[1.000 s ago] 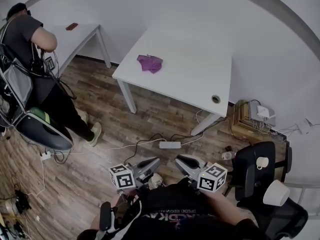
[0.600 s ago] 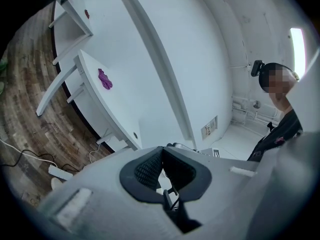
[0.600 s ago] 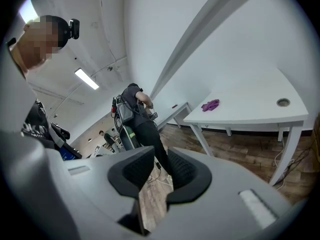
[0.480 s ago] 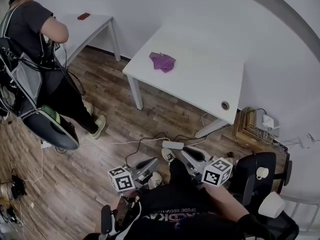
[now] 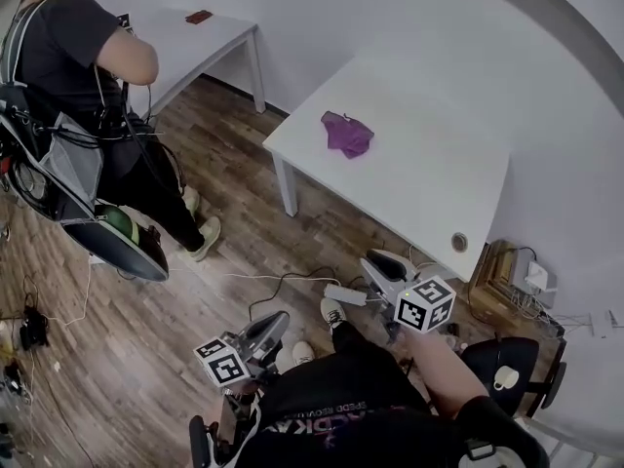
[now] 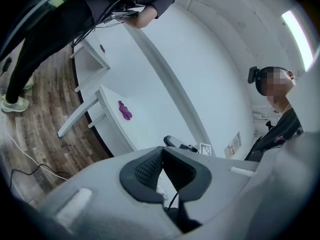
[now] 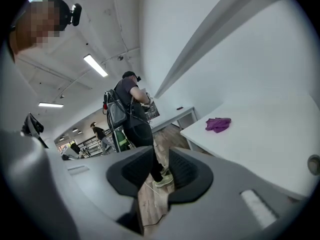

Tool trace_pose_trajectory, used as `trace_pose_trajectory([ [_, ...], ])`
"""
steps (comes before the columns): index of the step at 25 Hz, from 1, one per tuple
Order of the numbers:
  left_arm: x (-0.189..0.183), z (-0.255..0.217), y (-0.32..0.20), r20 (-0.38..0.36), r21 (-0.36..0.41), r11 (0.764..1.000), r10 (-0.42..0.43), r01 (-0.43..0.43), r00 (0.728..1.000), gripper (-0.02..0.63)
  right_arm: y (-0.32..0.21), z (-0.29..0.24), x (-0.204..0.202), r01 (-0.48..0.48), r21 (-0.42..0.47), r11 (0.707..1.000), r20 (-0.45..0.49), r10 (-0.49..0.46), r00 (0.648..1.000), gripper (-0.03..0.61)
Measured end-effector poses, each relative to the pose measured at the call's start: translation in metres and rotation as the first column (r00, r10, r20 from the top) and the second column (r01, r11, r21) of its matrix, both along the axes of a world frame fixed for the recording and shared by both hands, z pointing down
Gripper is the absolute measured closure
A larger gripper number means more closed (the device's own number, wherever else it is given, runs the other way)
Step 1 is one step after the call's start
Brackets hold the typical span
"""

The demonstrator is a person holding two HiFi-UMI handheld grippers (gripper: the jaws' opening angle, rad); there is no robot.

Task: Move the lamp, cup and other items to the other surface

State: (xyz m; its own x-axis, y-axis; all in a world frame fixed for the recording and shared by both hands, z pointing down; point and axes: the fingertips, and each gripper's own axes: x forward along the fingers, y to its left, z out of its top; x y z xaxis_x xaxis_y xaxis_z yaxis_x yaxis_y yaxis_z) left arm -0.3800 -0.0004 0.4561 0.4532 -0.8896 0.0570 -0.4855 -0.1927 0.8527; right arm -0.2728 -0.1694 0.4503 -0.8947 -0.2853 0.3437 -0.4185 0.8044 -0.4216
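Your right hand-held gripper (image 5: 382,263) now reaches farther toward the table (image 5: 429,178), jaws just opening, empty; left hand-held gripper (image 5: 273,324) clenched, empty. Power strip (image 5: 343,293) and cable (image 5: 283,279) underfoot could trip you.

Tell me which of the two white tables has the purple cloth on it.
The nearer table, with the purple cloth; the far table by the other person holds none.

White table (image 5: 439,174) carries one crumpled purple cloth (image 5: 347,133) (a cable grommet (image 5: 459,242) is set near one corner). Wood floor (image 5: 146,339) bears a white power strip (image 5: 343,294) and loose cables (image 5: 253,278).
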Motion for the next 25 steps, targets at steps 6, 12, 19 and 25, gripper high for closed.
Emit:
trace_pose_trajectory([
  [6, -0.013, 0.003, -0.027, 0.014, -0.019, 0.996, -0.087, 0.088, 0.996, 0.612, -0.066, 0.008, -0.021, 0.038, 0.034, 0.999, -0.030, -0.037, 0.999, 0.469],
  [12, -0.015, 0.003, -0.044, 0.033, -0.036, 0.989, -0.145, 0.146, 0.989, 0.612, -0.130, 0.024, -0.035, 0.055, 0.052, 0.997, -0.080, -0.051, 0.995, 0.416],
  [19, -0.018, -0.003, -0.051, 0.047, -0.048, 0.973, -0.223, 0.225, 0.974, 0.612, -0.226, 0.069, -0.055, 0.042, 0.045, 0.998, -0.245, -0.030, 0.969, 0.402],
  [25, -0.019, 0.001, -0.038, 0.057, -0.082, 0.946, -0.311, 0.315, 0.949, 0.612, -0.312, 0.112, -0.087, 0.000, 0.023, 1.000, -0.380, 0.009, 0.925, 0.370],
])
